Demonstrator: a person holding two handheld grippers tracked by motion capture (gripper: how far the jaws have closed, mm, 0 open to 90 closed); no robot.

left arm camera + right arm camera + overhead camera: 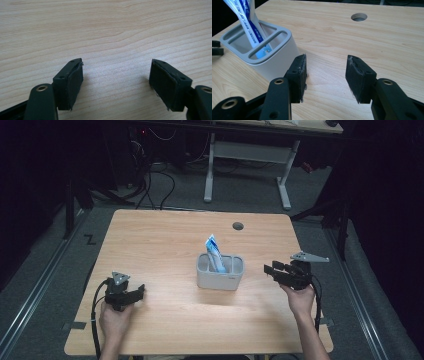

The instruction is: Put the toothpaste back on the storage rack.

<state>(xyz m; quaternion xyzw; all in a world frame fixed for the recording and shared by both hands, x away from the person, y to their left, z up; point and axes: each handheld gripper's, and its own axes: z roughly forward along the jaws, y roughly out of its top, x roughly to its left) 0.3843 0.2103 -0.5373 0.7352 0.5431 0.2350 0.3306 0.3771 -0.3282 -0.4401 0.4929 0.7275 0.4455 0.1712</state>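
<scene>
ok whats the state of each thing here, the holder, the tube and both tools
holder: upright on the table, three open slots, touched by neither tool
toothpaste tube: standing in the holder's middle slot, leaning, top sticking out
left tool: open, nothing between its jaws, low over bare wood
right tool: open, empty, beside the holder

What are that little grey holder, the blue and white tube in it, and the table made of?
The holder looks like moulded plastic: smooth, matte grey, rounded edges. The tube seems soft, glossy plastic with printed blue lettering, probably toothpaste. The table shows pale wood grain, but the even, flat sheen suggests a laminate rather than solid wood; I can't be sure.
</scene>
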